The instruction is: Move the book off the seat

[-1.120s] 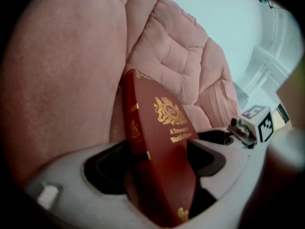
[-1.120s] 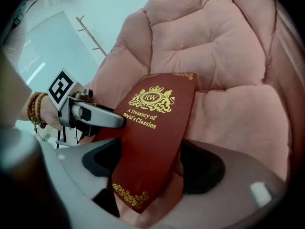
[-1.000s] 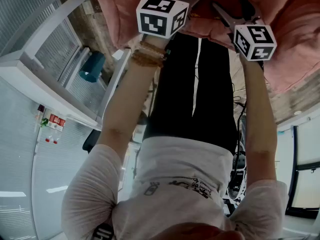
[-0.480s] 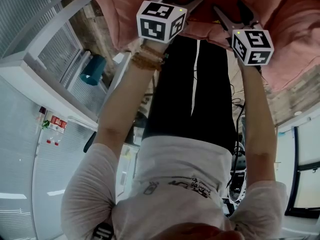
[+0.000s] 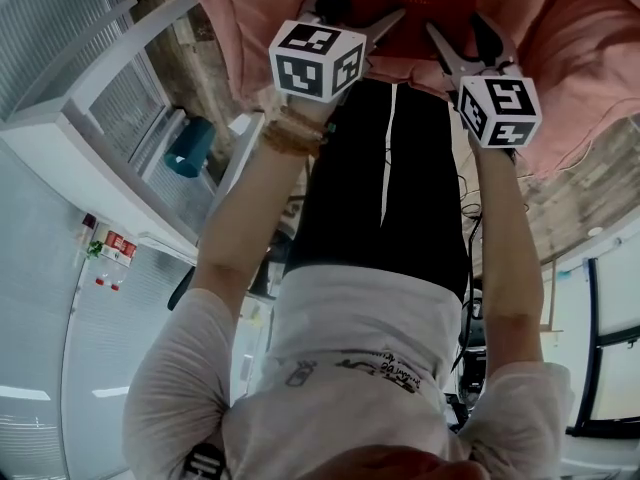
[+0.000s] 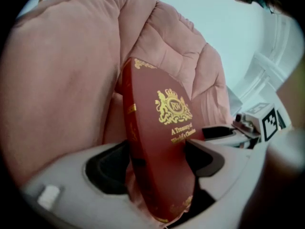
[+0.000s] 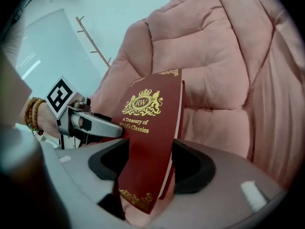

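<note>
L gripper (image 6: 159, 162) & R gripper (image 7: 148, 163) each clamp the red book (image 7: 148, 118) by its covers, in front of the pink seat (image 7: 224, 56); R jaws have just been closing on it.

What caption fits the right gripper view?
Right tongs, jaws just closing further, pinch a red gold-crested book before a pink padded seat; left tongs hold its other edge.

Both arms stretched out ahead, left forearm (image 5: 255, 208) and right forearm (image 5: 500, 228) roughly parallel. Grippers side by side and near each other, both pitched downward. Left gripper (image 6: 159, 159): jaws wide, pads pressed on either face of the book (image 7: 145, 128). Right gripper (image 7: 145, 159): jaws have just been closing, same book between them, pads on both sides.
</note>
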A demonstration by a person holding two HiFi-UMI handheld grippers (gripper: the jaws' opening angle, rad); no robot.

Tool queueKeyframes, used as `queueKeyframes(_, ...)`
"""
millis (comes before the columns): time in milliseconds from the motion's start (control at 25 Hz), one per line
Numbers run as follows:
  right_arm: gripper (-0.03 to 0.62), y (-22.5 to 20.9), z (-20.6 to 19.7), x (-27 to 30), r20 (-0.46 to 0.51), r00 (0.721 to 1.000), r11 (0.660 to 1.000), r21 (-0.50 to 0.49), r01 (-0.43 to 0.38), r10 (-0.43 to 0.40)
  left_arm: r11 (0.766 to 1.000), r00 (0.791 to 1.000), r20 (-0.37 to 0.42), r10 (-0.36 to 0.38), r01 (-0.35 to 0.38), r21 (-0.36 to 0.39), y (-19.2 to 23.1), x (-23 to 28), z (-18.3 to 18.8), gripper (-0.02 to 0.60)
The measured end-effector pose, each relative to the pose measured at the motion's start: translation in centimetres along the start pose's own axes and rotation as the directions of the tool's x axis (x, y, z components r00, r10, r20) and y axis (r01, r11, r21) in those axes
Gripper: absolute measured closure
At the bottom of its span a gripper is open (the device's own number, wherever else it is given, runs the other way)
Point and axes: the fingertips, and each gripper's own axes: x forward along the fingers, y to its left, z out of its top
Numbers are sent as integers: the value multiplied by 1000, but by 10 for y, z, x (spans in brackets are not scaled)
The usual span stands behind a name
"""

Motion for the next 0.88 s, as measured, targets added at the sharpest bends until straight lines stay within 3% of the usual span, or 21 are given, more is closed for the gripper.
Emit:
queueKeyframes(240,307,9,28,-35,34,999,1000,0,30,-30,1000,1000,27,-12,11,22,-28,-23,26,213)
queueKeyframes(880,339,46,142,-152,183,979,993,-61,105,-92,991,987,155,-43,22,134,-117,-119,136,215)
